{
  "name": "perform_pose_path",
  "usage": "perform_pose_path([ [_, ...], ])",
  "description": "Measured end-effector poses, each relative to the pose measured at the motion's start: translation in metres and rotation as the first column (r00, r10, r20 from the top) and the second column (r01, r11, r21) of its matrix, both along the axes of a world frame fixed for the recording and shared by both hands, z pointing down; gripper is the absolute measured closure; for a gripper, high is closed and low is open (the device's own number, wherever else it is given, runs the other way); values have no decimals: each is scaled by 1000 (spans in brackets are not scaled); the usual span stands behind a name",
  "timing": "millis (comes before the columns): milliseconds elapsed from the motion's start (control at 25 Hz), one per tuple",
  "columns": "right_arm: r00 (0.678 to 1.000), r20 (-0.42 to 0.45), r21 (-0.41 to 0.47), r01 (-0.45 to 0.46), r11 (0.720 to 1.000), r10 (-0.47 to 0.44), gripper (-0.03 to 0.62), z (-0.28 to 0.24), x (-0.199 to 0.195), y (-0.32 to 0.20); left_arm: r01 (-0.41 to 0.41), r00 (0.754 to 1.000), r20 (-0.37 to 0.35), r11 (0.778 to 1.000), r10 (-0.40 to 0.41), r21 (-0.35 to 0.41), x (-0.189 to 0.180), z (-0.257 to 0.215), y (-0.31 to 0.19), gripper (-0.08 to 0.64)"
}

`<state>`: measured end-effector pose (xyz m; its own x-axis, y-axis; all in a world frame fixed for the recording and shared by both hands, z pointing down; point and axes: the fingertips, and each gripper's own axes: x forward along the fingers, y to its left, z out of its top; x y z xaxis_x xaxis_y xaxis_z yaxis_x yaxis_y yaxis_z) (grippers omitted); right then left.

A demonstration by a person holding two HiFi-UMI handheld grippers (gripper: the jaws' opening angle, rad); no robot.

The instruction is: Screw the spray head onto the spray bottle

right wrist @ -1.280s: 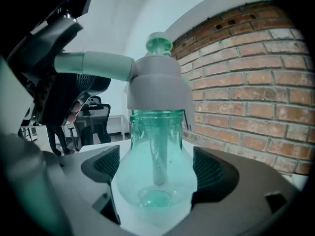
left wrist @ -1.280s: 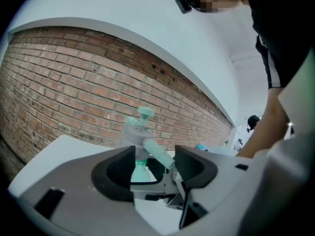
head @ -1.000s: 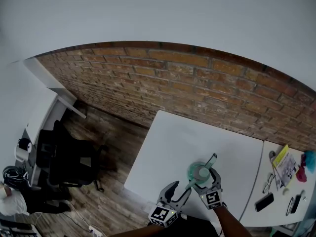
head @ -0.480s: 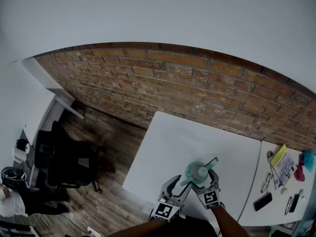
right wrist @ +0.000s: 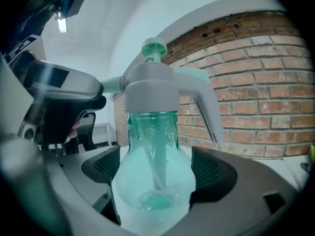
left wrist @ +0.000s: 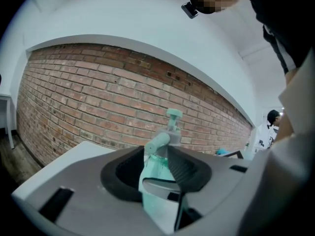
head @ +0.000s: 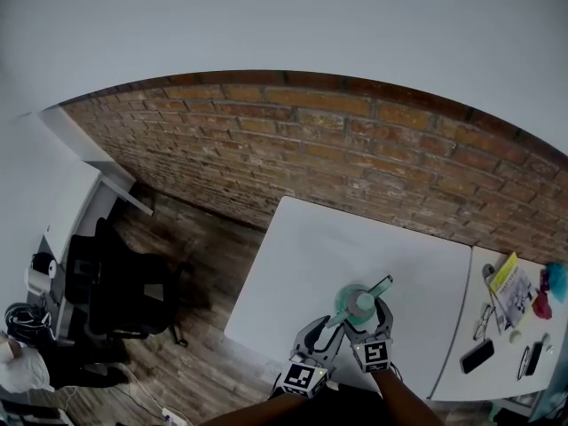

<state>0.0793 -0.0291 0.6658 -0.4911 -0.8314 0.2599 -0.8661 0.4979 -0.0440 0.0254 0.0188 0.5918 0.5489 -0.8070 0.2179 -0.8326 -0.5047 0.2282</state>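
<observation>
While right hand-held gripper (right wrist: 155, 181) clamps upright spray bottle (right wrist: 150, 136), left hand-held gripper (left wrist: 156, 162) closes, seemingly pinching nozzle (left wrist: 157, 142).

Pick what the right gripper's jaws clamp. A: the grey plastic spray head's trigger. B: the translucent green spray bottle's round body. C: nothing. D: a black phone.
B: the right gripper presses its pads on both sides of the translucent green spray bottle, below the grey spray head.

Rig and clothing.
Grey left gripper (head: 327, 334) and right gripper (head: 366, 313) each carried a black-and-white marker cube (head: 373, 354); pads (right wrist: 216, 173) were black, ribbed; top (left wrist: 290, 14) was black.
</observation>
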Motion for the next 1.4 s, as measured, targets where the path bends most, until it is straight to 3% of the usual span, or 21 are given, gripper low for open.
perform_pose_path([
  [160,997,50,17,-61,998,60,135,-3,4,-1,27,1000,-15,1000,-27,-16,-4,8,-2,430],
  [400,992,48,12,-114,993,114,135,-8,1,-4,55,998,-35,998,-56,-28,-11,4,-19,451],
  [680,989,44,20,-141,990,140,135,-7,2,-4,-9,994,-107,998,2,-62,-5,-3,-7,462],
  [800,987,49,20,-155,988,154,135,-6,4,-3,25,991,-129,997,-35,-78,-4,-2,-3,462],
  [960,988,49,4,-145,989,145,135,-4,4,-3,105,988,-104,993,-111,-62,-9,-1,-5,462],
  [1080,991,55,22,-126,992,125,135,-5,5,-4,154,974,-151,984,-167,-93,-11,-3,-7,462],
  [1400,991,44,19,-124,992,123,135,-5,1,-3,161,977,-127,983,-171,-86,-20,-6,-1,462],
])
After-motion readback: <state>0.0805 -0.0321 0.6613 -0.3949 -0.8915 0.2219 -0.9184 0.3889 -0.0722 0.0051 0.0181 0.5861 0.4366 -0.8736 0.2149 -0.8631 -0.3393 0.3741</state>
